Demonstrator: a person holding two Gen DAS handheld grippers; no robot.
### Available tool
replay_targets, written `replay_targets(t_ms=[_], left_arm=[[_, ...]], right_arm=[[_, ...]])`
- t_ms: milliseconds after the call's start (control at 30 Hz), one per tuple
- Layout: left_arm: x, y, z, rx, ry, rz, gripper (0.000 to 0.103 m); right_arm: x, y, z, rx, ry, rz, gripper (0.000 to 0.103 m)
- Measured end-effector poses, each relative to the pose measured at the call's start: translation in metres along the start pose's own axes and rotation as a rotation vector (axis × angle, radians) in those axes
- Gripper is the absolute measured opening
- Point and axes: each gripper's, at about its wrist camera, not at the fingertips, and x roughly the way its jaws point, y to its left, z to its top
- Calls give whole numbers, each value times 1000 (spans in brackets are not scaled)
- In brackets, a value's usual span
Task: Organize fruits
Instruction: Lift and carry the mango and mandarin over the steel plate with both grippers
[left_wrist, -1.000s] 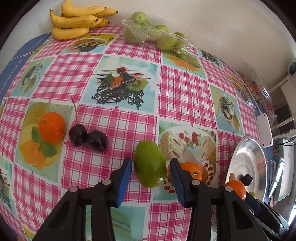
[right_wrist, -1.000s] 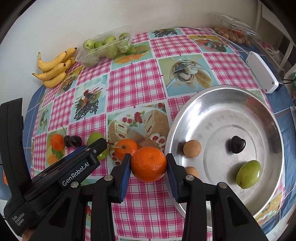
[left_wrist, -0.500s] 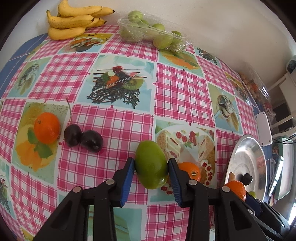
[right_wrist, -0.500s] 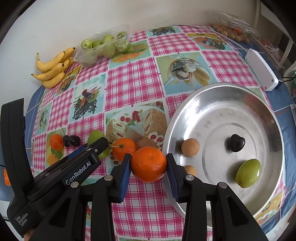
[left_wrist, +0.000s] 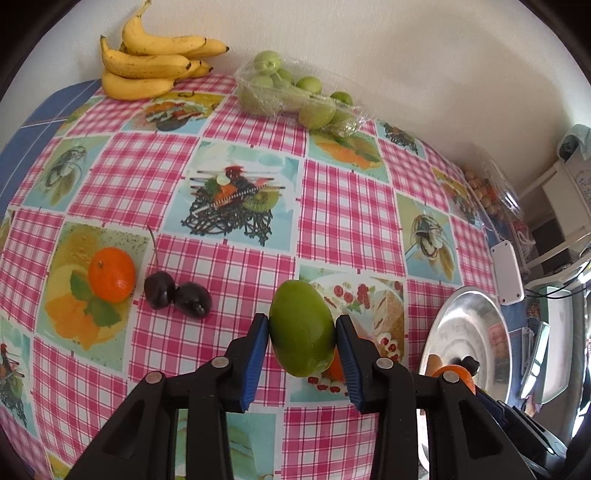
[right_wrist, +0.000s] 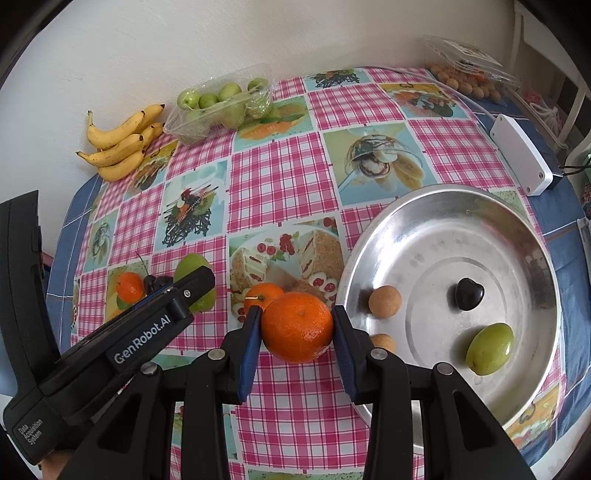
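- Two grippers are each carrying a fruit, so the step in hand looks like the carry toward the metal tray (right_wrist: 532, 236), with the drop-off still to come
- Left gripper (left_wrist: 301, 345) is clamping a green mango (left_wrist: 301, 328) between its blue pads, jaws closed only as far as the fruit's width, the mango standing on end between them and seeming to sit above the tablecloth (left_wrist: 343, 214)
- Right gripper (right_wrist: 295, 330) is squeezing an orange (right_wrist: 297, 326) the same way, pads pressing both flanks, the fruit hanging just beside the tray's near-left rim
- Next move, as I judge it, is calling for the right gripper to be swinging further over the tray and lowering before letting go, so the round orange is not rolling off; the left one is needing a longer trip across the cloth
- Just behind the held orange, a second orange (right_wrist: 263, 295) is lying on the cloth
- Further left, a third orange (left_wrist: 111, 275) and two dark cherries (left_wrist: 177, 295) are waiting close together
- Inside the tray, a small green fruit (right_wrist: 489, 349), a dark fruit (right_wrist: 469, 293) and two tan round fruits (right_wrist: 385, 301) are already sitting apart from one another
- Along the wall, bananas (left_wrist: 147, 66) and a clear tub of green fruits (left_wrist: 295, 96) are lying untouched
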Motion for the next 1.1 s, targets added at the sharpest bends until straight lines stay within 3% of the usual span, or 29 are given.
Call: replay_targets(t_ms=[500, 1100], left_arm=[[-7, -12, -1, -16, -15, 2, 40], [-1, -90, -27, 150, 5, -23, 40]], right_arm=[[3, -26, 3, 51, 22, -17, 39], [-20, -120, -2, 253, -20, -88, 39]])
